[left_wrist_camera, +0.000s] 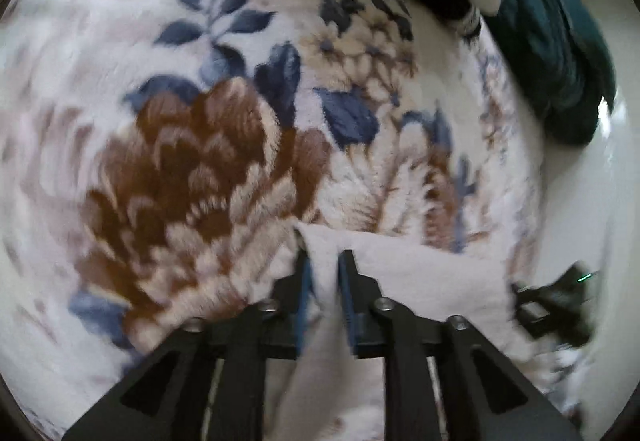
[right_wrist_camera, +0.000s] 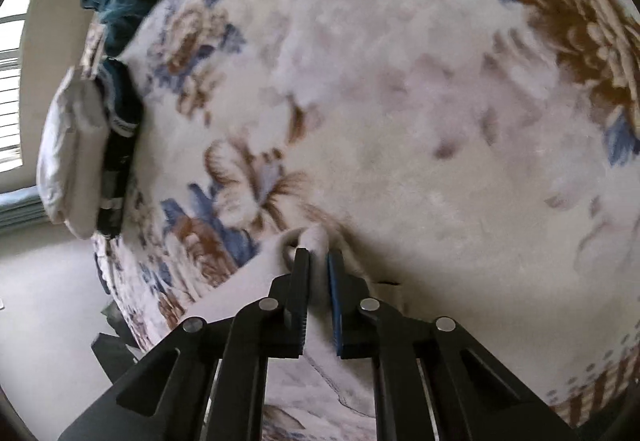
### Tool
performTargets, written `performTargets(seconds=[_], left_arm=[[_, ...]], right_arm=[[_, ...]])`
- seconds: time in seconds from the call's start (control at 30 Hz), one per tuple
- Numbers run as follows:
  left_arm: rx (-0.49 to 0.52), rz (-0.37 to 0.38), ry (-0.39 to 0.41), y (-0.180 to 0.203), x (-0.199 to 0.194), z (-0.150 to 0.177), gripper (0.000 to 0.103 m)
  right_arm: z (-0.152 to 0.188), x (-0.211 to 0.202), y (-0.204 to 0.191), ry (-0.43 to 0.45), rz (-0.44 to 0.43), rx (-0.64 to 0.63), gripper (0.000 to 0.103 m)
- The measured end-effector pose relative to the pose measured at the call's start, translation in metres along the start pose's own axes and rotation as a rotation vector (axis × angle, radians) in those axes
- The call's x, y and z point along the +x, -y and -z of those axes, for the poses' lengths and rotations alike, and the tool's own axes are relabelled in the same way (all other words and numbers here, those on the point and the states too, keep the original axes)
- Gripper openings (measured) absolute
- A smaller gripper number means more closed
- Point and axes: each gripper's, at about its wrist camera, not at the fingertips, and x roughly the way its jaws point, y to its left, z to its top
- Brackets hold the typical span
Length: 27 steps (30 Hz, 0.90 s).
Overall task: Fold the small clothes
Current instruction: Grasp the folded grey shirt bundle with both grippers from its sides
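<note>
Item 1, nearest: left gripper (left_wrist_camera: 323, 261), jaws closed on a bunched edge of the white garment (left_wrist_camera: 432, 277). The cloth runs up between the blue pads and spreads away to the right of the fingers toward the other gripper.

Item 2: right gripper (right_wrist_camera: 318, 259), jaws nearly together, pinching a rolled corner of the same white garment (right_wrist_camera: 240, 293). From here the cloth trails left of the fingers. Judgement: the garment's long axis runs gripper to gripper, one end in each hand, neither hand nearer; the coming fold turns on carrying both held corners the same way across the blanket.

Item 3, landmark: floral blanket (left_wrist_camera: 208, 169), plush, brown and blue blooms. The garment lies on it, just in front of both grippers, at the blanket's near edge.

Item 4, beyond the garment, at the blanket's far edge: a white folded pile (right_wrist_camera: 68, 157) with a dark folded piece (right_wrist_camera: 120, 145) touching it on the blanket side. Judged to be finished folds.

Item 5, farthest: a dark teal cloth (left_wrist_camera: 560, 53), heaped past the pile.

Containers: none visible.
</note>
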Motion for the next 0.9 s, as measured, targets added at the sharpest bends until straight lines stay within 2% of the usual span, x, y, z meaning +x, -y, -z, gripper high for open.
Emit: performTargets(seconds=[0.07, 0.13, 0.2, 0.3, 0.4, 0.47, 0.57, 0.63, 0.7, 0.8, 0.9], left_arm=[[-0.016, 0.091, -0.002, -0.001, -0.010, 0.004, 0.031], [-0.021, 0.141, -0.015, -0.004, -0.013, 0.008, 0.046], [0.003, 0.122, -0.082, -0.010, -0.006, 0.020, 0.047], [0.036, 0.108, -0.151, -0.020, 0.000, 0.038, 0.048], [0.045, 0.071, -0.180, -0.027, -0.002, 0.051, 0.048], [0.026, 0.072, -0.146, -0.027, -0.013, 0.053, 0.048], [0.034, 0.088, -0.030, -0.014, -0.035, 0.049, 0.051], [0.067, 0.054, 0.040, -0.003, -0.036, 0.045, 0.063], [0.079, 0.041, 0.047, -0.001, -0.024, 0.039, 0.067], [0.047, 0.020, 0.000, -0.012, 0.008, 0.031, 0.067], [0.063, 0.020, 0.010, -0.016, 0.023, 0.026, 0.071]], right_arm=[[-0.001, -0.006, -0.001, -0.030, -0.043, -0.012, 0.013], [0.001, -0.015, -0.004, -0.029, -0.055, -0.050, 0.018], [0.006, -0.022, -0.006, -0.020, -0.037, -0.083, 0.025], [0.013, -0.027, -0.004, -0.028, -0.017, -0.102, 0.025], [0.017, -0.029, 0.003, -0.037, -0.006, -0.096, 0.025], [0.019, -0.032, 0.008, -0.036, -0.005, -0.093, 0.026], [0.019, -0.032, 0.012, -0.025, -0.004, -0.099, 0.051], [0.019, -0.030, 0.012, -0.027, -0.015, -0.108, 0.060], [0.020, -0.023, 0.012, -0.048, -0.049, -0.140, 0.072], [0.022, -0.007, 0.010, -0.089, -0.119, -0.198, 0.078], [0.024, 0.017, 0.008, -0.154, -0.145, -0.267, 0.083]])
